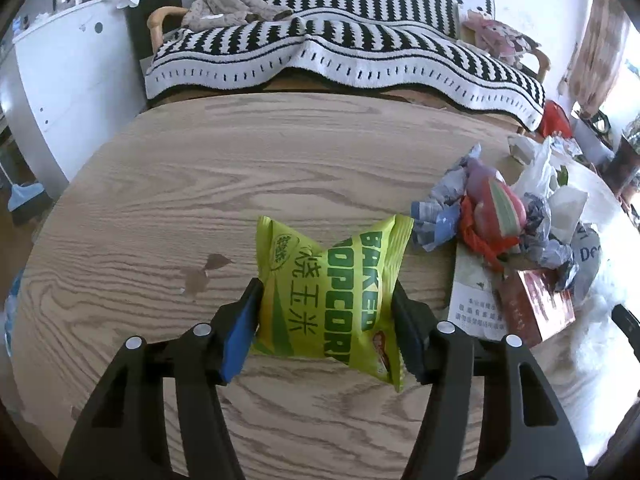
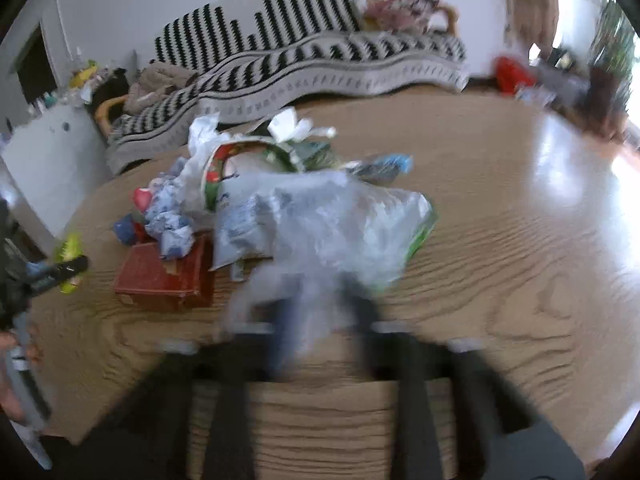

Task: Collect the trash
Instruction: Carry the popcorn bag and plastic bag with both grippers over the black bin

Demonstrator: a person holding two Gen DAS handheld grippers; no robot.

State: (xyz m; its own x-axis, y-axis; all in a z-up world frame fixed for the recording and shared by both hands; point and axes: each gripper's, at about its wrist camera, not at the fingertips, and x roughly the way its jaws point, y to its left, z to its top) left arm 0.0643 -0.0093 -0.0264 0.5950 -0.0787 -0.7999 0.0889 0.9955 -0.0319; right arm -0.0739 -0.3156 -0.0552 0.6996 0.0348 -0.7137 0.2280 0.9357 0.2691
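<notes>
My left gripper (image 1: 326, 294) is shut on a green baked-popcorn bag (image 1: 320, 256), its blue pads squeezing both sides just above the wooden table (image 1: 168, 200). The right wrist view shows that gripper (image 2: 60, 270) and the green bag (image 2: 70, 246) at the far left. The right wrist view is blurred. In it my right gripper (image 2: 322, 300) sits low over the table with its fingers close together, pinching the near edge of a translucent plastic bag (image 2: 320, 216). The bag lies beside a trash heap.
The heap holds crumpled blue-white paper (image 1: 440, 212), a red box (image 2: 160, 280), a red-striped wrapper (image 1: 496, 208) and a white plastic bag (image 1: 540, 168). A striped-blanket sofa (image 1: 340, 52) lies beyond the table. A white cabinet (image 1: 68, 68) stands left. A hand (image 2: 16, 360) holds the left tool.
</notes>
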